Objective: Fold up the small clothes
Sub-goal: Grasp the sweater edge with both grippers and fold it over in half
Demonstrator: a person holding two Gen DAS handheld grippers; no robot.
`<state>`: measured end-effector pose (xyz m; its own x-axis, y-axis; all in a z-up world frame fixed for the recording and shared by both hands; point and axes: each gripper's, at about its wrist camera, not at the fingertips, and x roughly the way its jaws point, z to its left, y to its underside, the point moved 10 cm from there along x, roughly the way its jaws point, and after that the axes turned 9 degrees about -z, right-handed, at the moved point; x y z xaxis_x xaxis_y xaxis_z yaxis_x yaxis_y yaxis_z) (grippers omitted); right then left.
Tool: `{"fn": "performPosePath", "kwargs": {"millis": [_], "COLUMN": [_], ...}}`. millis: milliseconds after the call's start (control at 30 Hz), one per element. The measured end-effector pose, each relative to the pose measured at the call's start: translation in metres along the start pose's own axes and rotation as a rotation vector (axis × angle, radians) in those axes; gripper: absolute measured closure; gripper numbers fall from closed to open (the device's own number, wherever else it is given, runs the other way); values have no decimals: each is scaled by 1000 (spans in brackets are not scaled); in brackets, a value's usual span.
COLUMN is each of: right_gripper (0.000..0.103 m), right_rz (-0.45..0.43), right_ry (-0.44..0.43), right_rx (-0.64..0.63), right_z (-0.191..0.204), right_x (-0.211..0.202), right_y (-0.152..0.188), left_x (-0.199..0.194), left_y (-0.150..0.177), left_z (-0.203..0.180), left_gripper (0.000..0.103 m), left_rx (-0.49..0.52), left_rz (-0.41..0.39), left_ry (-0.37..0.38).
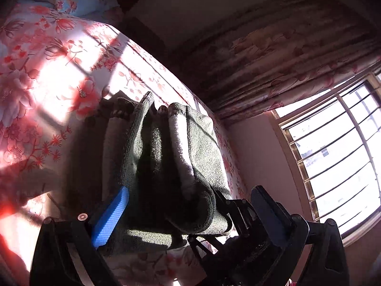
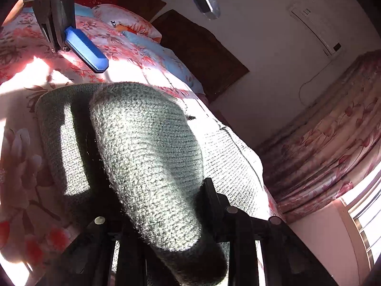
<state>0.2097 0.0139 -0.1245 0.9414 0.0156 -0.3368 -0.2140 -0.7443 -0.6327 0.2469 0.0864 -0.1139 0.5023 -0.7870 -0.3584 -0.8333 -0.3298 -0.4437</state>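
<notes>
the grey knitted garment, a thick woollen piece with paler folds bunched inside it, hangs gathered between the two fingers of the left gripper. the blue ribbed pad of one finger presses against the left side of the cloth, and the black finger on the other side is sunk into the fabric, so the jaws are clamped on the garment. the cloth is lifted above the bed sheet printed with red and pink flowers, which lies in bright sun and striped shadow.

in the right wrist view the same grey knit fills the middle of the frame, draped as a thick roll over the right gripper. its black fingers are mostly buried under the wool; they stand close together with the cloth pinched between them. the far end of the garment reaches the flowered sheet, and a paler, sunlit part of it spreads to the right.

the left gripper shows at the top left of this view, over the bed, near floral pillows.

a dark wooden headboard, a white wall air conditioner, a flowered pink curtain and a barred window surround the bed.
</notes>
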Motion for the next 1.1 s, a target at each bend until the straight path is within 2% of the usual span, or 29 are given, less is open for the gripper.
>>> {"fn": "performPosePath", "kwargs": {"millis": [100, 233, 333, 367, 467, 500, 567, 600, 633, 667, 700, 733, 833, 933, 1100], "right_gripper": [77, 77, 77, 77, 77, 77, 73, 69, 62, 62, 62, 60, 36, 34, 36], "right_rz": [-40, -78, -89, -90, -81, -80, -82, -65, -50, -46, -47, -48, -41, -16, 22], "right_ry": [29, 44, 43, 41, 30, 26, 10, -10, -34, -42, -28, -14, -9, -64, -54], "right_rx": [13, 64, 85, 89, 77, 72, 61, 45, 33, 31, 36, 53, 165, 262, 272], "right_z": [-10, -21, -27, -28, -25, -24, -23, -20, -18, -19, -24, -28, -49, -53, -45], "right_x": [-5, -17, -22, -19, -18, -17, -16, -16, -17, -21, -27, -33, -59, -73, -62], "right_y": [-2, -2, -3, -3, -1, -1, 1, 2, 4, 8, 13, 23, 52, 77, 85], "left_x": [17, 57, 91, 98, 110, 112, 116, 119, 120, 118, 116, 114, 110, 109, 103], "left_y": [2, 5, 7, 9, 9, 8, 8, 10, 11, 11, 10, 9, 9, 8, 3], "left_z": [-17, -25, -18, -14, -24, -27, -27, -22, -18, -14, -11, -10, -9, -12, -30], "left_gripper": [0, 0, 0, 0, 0, 0, 0, 74, 75, 79, 92, 94, 99, 103, 103], "left_rx": [3, 69, 85, 84, 40, 47, 130, 165, 168, 170, 190, 209, 211, 220, 272], "left_rz": [63, 171, 241, 255, 257, 250, 247, 262, 274, 272, 265, 258, 247, 234, 166], "left_ry": [50, -19, -103, -131, -61, -62, -130, -182, -200, -205, -217, -227, -221, -217, -237]}}
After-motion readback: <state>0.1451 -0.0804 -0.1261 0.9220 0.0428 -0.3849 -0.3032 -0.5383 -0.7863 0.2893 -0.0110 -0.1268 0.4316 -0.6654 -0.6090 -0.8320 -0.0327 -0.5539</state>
